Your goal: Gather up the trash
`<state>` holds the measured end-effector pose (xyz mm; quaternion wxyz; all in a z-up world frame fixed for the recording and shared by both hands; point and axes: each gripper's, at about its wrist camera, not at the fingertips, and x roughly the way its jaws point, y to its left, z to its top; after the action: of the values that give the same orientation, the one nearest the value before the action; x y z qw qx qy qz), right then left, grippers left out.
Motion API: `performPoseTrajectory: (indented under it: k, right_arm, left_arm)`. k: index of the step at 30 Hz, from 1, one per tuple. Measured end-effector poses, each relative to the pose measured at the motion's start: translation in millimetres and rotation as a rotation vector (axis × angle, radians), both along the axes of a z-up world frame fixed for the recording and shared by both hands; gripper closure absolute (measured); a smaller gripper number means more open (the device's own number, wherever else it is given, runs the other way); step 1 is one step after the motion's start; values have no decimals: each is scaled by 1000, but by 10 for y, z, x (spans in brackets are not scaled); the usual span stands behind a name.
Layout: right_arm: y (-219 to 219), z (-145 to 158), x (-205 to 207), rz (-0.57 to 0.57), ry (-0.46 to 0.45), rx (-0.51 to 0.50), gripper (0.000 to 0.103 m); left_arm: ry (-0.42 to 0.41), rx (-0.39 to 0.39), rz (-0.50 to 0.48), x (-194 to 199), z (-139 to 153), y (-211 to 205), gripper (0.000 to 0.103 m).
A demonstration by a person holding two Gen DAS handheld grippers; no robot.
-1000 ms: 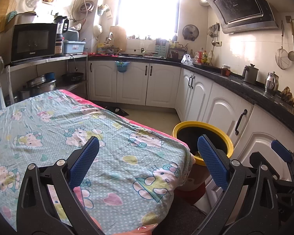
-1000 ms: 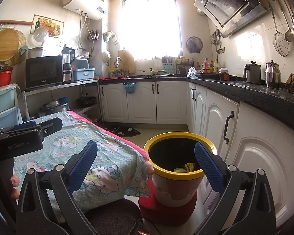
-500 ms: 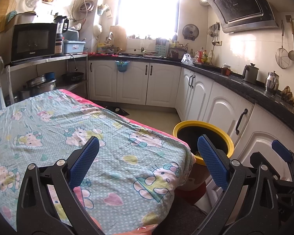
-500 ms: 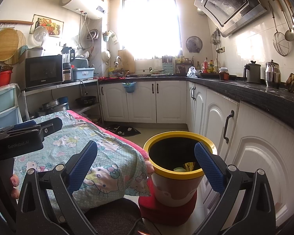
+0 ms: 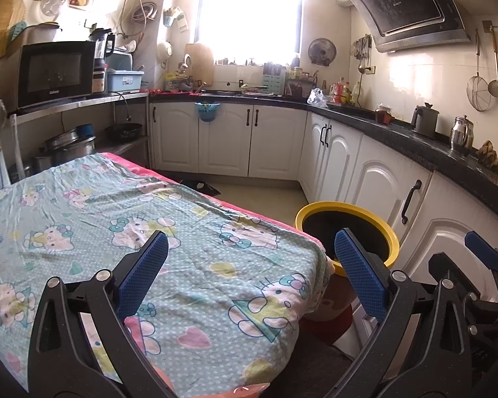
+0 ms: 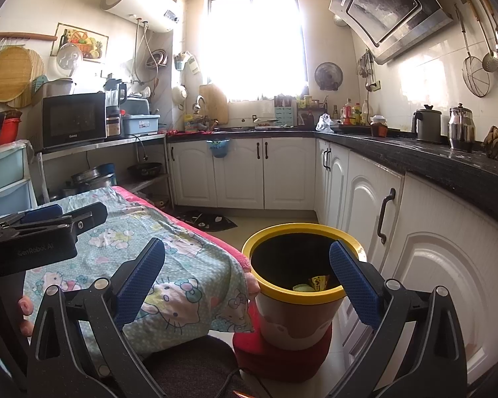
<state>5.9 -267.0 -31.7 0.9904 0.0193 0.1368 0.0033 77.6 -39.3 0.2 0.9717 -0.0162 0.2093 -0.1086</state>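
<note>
Left gripper (image 5: 250, 272) spread wide at the bottom of the left wrist view, blue pads (image 5: 142, 273) apart and gripping nothing, hovering over a cloth (image 5: 123, 219) printed with cartoon cats that fills the lower left of the frame. Right gripper (image 6: 247, 277) likewise wide open and empty at the bottom of the right wrist view, framing the bin (image 6: 298, 285) at lower centre without touching it. Yellow-rimmed, black-lined bin standing on a red stool (image 6: 282, 358), just beside the cloth's edge and in front of white cabinets (image 6: 368, 205) at right. Trash (image 6: 312, 285) lying at the bottom of the bin: a yellow wrapper and a pale green scrap. Same bin (image 5: 348, 229) at centre right of the left wrist view, partly behind the right-hand pad. Left gripper (image 6: 43, 232) also visible at middle left of the right wrist view, above the cloth.
</note>
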Motion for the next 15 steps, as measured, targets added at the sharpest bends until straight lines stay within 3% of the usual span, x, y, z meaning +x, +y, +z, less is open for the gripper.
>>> performPoseTrajectory:
  k: [9,12,14,15]
  right_arm:
    - [49,81,98,48,13,-40,6]
    - [350,187,307,217,44,-126,6]
    - [810,260,490,403,60,-205,6]
    - [1160,285,585,551,80,-225,6]
  left_arm:
    - [71,-30,2,5,-4,134,11]
    - [142,-67,119,6,18,632,11]
    - [181,-77,268,-32,5,1142,11]
    - [191,-74,349,-68,-11,1379,11]
